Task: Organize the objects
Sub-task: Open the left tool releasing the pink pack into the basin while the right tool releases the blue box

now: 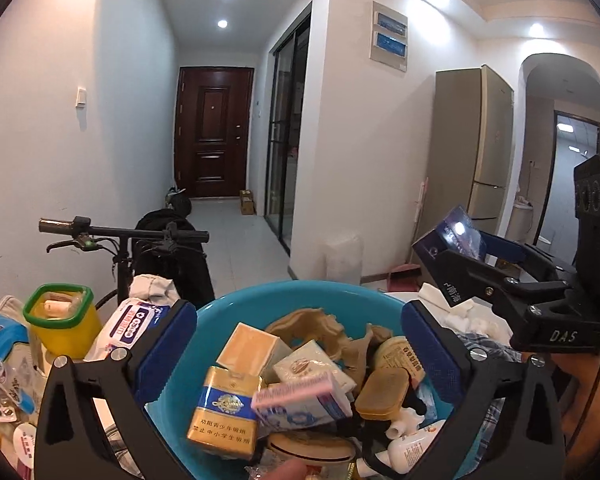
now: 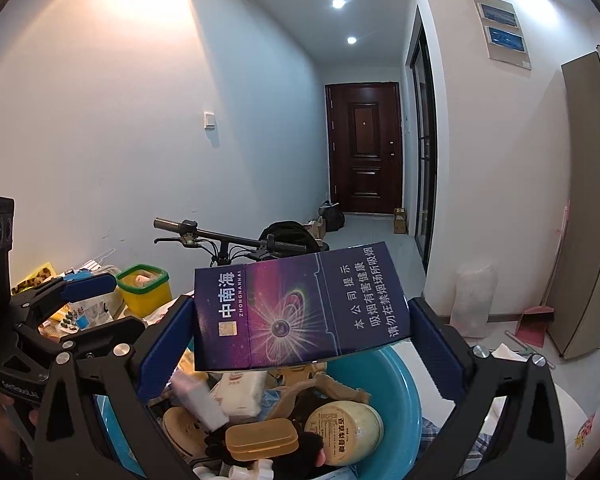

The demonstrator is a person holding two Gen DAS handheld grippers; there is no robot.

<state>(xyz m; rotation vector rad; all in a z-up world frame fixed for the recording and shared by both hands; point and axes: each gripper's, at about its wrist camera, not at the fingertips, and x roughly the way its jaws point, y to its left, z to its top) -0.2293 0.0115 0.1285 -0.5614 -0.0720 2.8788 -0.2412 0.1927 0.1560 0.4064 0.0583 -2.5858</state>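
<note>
Left gripper jaws spread above crowded blue basin; right gripper jaws pinch purple cigarette carton; yellow tub beside basin.

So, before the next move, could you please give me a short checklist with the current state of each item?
1. Right gripper holds the dark blue carton: ok, clamped between both pads.
2. Left gripper is free: ok, jaws wide, nothing between them.
3. Left gripper is over the blue basin: ok.
4. Spare room in the basin: not ok, heaped with boxes.
5. Where the carton belongs: cannot tell.
</note>
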